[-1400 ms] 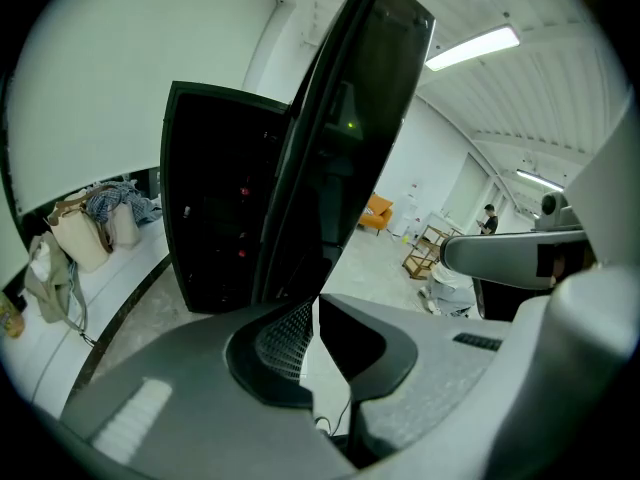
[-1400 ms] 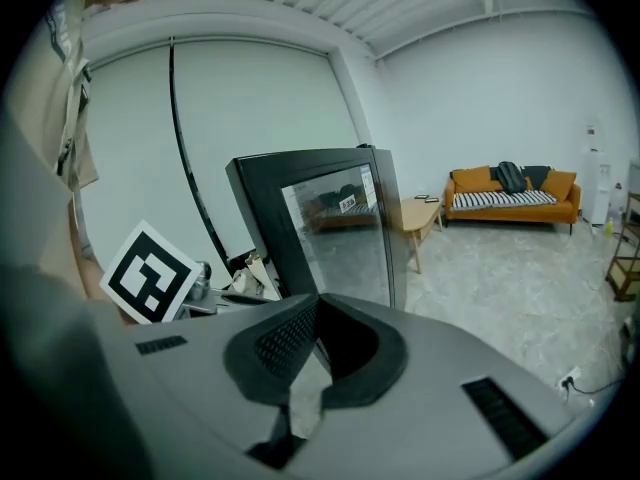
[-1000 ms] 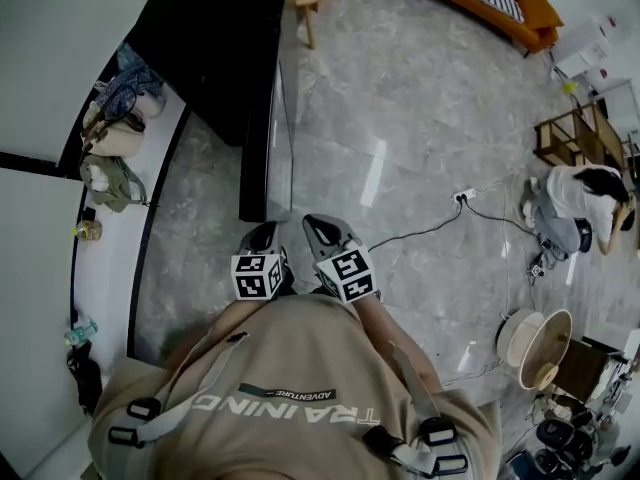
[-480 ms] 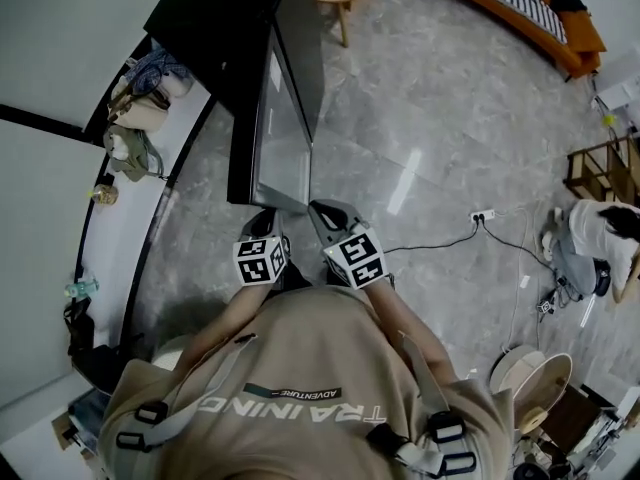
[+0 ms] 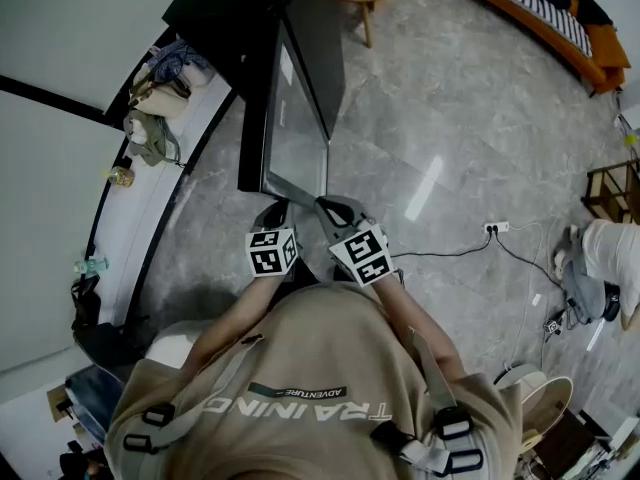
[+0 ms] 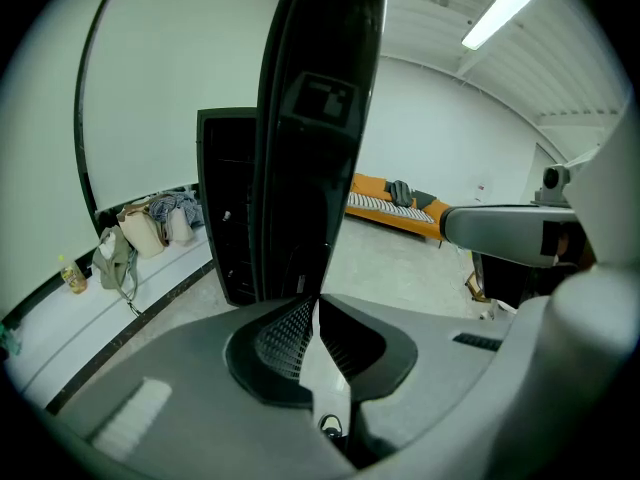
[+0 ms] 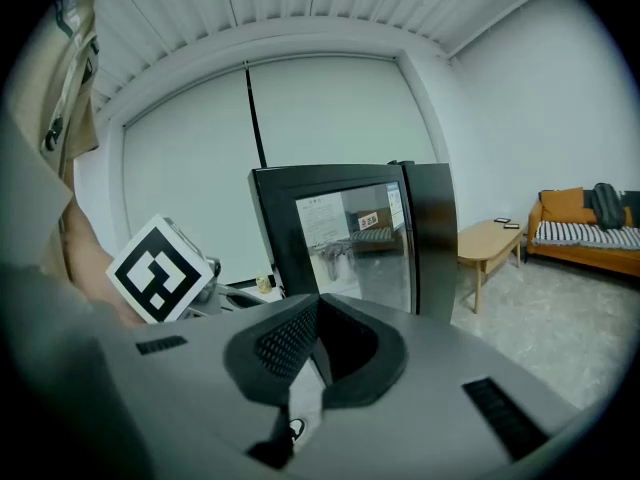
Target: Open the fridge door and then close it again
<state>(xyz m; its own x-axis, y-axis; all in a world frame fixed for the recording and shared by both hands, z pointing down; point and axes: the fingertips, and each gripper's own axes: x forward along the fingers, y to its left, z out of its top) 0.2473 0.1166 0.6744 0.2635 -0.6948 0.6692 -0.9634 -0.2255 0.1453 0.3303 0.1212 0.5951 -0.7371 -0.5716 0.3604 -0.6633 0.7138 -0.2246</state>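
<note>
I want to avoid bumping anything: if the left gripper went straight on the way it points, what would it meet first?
Most likely the fridge door. Its dark narrow edge stands upright directly ahead of the left gripper, just past its closed jaws. The gap between them is hard to judge.

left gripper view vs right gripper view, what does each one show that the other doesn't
Only the left gripper view: the fridge door seen edge-on, and bags on a white ledge. Only the right gripper view: the door's reflective glass face, a wooden table and a square-marker cube. Both: the door, the orange sofa, and a shut claw in front, left claw and right claw.
</note>
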